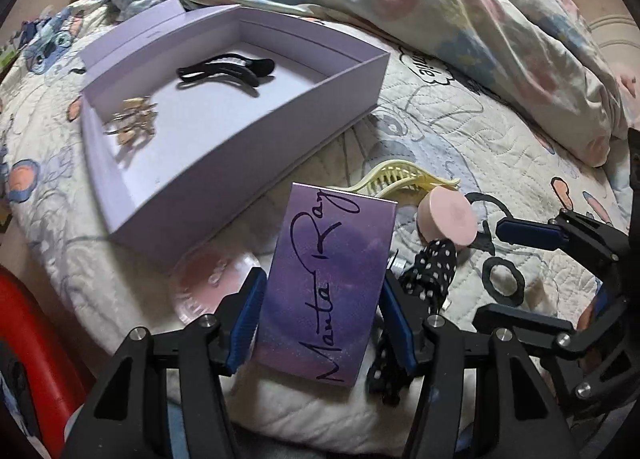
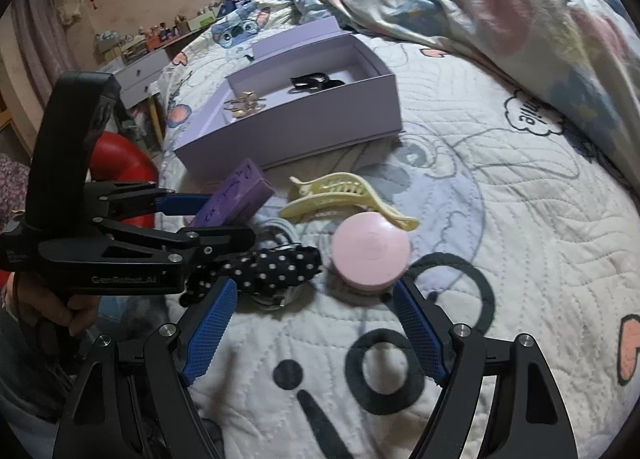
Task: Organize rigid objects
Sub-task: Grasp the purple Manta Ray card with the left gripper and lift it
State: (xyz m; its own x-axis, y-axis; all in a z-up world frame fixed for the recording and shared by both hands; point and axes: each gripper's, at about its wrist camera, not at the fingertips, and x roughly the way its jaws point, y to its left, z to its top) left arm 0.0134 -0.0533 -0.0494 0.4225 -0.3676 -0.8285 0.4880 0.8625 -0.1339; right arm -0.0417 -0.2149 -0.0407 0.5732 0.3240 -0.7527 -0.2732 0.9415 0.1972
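Note:
My left gripper (image 1: 322, 319) is shut on a purple "Manta Ray" box (image 1: 328, 279) and holds it above the bed; it also shows in the right wrist view (image 2: 232, 199). An open lilac box (image 1: 248, 139) lies ahead with a black hair clip (image 1: 228, 69) and a gold clip (image 1: 134, 119) inside. A yellow claw clip (image 2: 344, 195), a pink round case (image 2: 370, 255) and a polka-dot fabric piece (image 2: 272, 267) lie on the quilt. My right gripper (image 2: 312, 331) is open and empty, just short of the pink case.
A crumpled floral duvet (image 2: 500, 11) is piled at the back right. A pink ridged round lid (image 1: 208, 283) lies under the left gripper. A red object (image 2: 120, 159) sits off the bed's left edge. A desk with small items (image 2: 160, 43) stands beyond.

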